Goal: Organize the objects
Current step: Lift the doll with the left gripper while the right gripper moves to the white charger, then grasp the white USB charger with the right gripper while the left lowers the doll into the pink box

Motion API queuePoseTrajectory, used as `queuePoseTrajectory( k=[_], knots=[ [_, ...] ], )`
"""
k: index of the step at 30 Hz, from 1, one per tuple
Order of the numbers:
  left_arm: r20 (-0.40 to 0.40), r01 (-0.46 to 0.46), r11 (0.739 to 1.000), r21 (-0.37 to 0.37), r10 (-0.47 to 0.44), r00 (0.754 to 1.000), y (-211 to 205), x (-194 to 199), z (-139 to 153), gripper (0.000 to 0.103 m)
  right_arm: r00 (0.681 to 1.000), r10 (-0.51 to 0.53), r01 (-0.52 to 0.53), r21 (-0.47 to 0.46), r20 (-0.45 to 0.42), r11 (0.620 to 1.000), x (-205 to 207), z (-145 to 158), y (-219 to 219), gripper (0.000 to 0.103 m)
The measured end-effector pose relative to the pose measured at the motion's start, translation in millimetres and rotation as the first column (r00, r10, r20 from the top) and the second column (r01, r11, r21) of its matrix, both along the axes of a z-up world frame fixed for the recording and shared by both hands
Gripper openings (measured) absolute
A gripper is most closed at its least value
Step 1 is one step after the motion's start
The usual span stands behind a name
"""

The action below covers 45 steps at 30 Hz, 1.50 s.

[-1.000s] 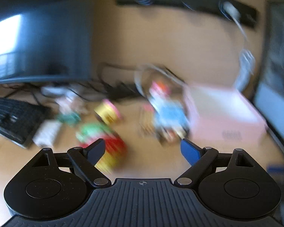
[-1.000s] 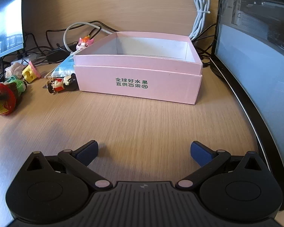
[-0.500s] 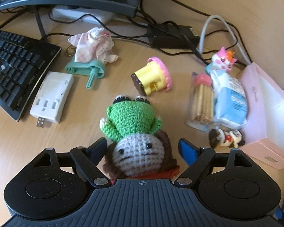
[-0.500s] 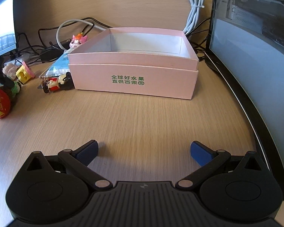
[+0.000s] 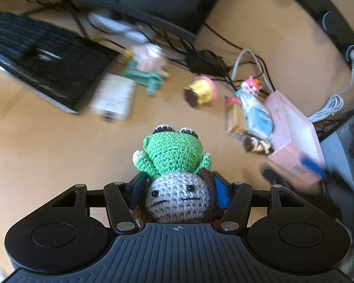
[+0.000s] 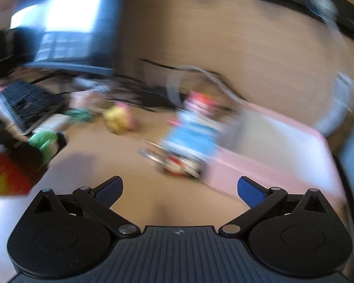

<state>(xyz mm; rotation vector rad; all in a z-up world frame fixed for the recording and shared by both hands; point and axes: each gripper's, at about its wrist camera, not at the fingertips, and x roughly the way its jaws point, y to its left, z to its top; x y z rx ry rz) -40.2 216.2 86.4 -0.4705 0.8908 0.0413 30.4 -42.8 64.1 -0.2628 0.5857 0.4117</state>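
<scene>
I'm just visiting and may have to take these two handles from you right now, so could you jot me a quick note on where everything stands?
Left gripper: fingers shut on the crocheted doll with the green frog hat, held above the wooden desk.
Right gripper: open, holding nothing; its view is blurred.
Pink cardboard box: open, at the right of the desk; I see nothing inside it.
On the desk: yellow toy cake, pink cat figurine, blue packet, small dark-haired figurine.
Done: doll picked up.
Left: probably put the doll in the box, then the others.
</scene>
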Motion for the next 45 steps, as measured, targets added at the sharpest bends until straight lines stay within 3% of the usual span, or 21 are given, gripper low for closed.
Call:
queuePoseTrajectory(
  k=[3, 5, 7, 12, 14, 20, 28, 32, 36, 40, 45],
  knots=[
    [0.038, -0.023, 0.998, 0.066, 0.021, 0.999, 31, -30, 13, 0.064, 0.992, 0.123, -0.122, -0.032, 0.024, 0.992, 7, 1, 64, 0.102],
    [0.054, -0.067, 0.995, 0.068, 0.063, 0.997, 55, -44, 18, 0.064, 0.98, 0.2, -0.2, -0.002, -0.018, 0.98, 17, 1, 109, 0.099],
    [0.066, -0.107, 0.993, 0.049, 0.104, 0.992, 78, -53, 20, 0.064, 0.969, 0.228, -0.223, 0.055, -0.094, 0.973, 29, -1, 146, 0.09],
    [0.078, -0.127, 0.991, 0.052, 0.123, 0.989, 114, -66, 19, 0.064, 0.959, 0.199, -0.18, 0.111, -0.2, 0.977, 55, -19, 219, 0.054],
    [0.08, -0.127, 0.99, 0.061, 0.122, 0.989, 124, -70, 19, 0.064, 0.956, 0.19, -0.165, 0.124, -0.224, 0.978, 62, -24, 233, 0.051],
    [0.07, -0.142, 0.989, 0.037, 0.139, 0.988, 149, -81, 12, 0.064, 0.947, 0.223, -0.193, 0.144, -0.231, 0.97, 53, -19, 235, 0.052],
    [0.073, -0.147, 0.989, 0.035, 0.144, 0.987, 158, -94, 11, 0.065, 0.97, 0.179, -0.178, 0.021, -0.165, 0.984, 38, -26, 242, 0.053],
    [0.062, -0.144, 0.989, 0.025, 0.143, 0.988, 160, -96, 10, 0.065, 0.966, 0.206, -0.205, 0.027, -0.157, 0.978, 38, -21, 237, 0.059],
    [0.054, -0.13, 0.991, 0.042, 0.128, 0.99, 158, -92, 11, 0.065, 0.965, 0.173, -0.164, 0.061, -0.196, 0.985, 48, -29, 250, 0.063],
    [0.06, -0.11, 0.993, 0.05, 0.107, 0.992, 155, -96, 15, 0.065, 0.972, 0.101, -0.096, 0.033, -0.214, 0.995, 50, -37, 245, 0.063],
    [0.029, -0.092, 0.994, 0.055, 0.091, 0.995, 148, -94, 9, 0.065, 0.977, 0.117, -0.117, 0.013, -0.178, 0.993, 50, -36, 244, 0.063]
  ],
)
